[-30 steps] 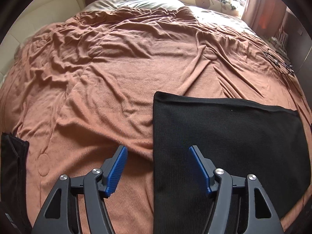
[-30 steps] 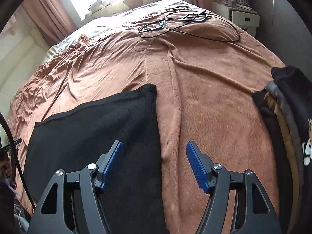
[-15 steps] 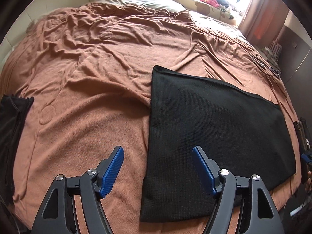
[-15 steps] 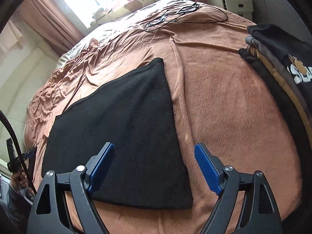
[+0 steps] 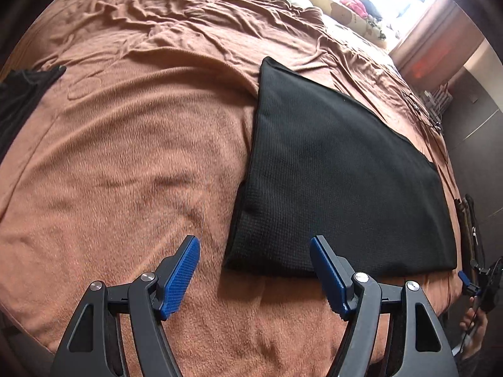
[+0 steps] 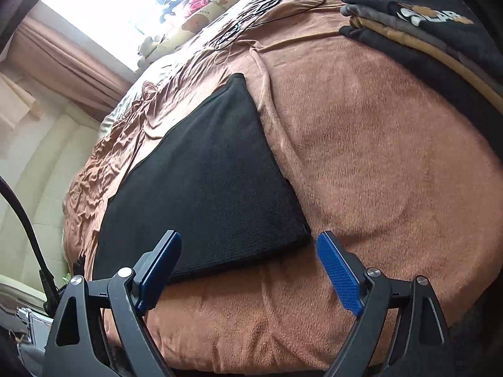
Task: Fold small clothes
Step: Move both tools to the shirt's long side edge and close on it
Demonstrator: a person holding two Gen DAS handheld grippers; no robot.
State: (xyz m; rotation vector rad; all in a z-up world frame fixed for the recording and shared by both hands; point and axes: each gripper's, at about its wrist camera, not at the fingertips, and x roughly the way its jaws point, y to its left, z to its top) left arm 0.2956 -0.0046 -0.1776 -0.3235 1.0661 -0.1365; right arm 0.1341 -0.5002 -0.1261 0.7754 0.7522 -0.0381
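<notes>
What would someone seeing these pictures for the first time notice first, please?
A flat black cloth lies on the brown blanket covering the bed. The left gripper and right gripper, both open and empty, point at its two near corners. A stack of folded clothes sits at the bed's right edge.

Stack of folded clothes (image 6: 421, 31): right part cut off by frame edge. Dark garment (image 5: 22, 94): mostly outside left edge. Windowsill items (image 6: 195, 3): blurred, overexposed, unidentifiable. Cables (image 5: 421, 110): too small to identify.
</notes>
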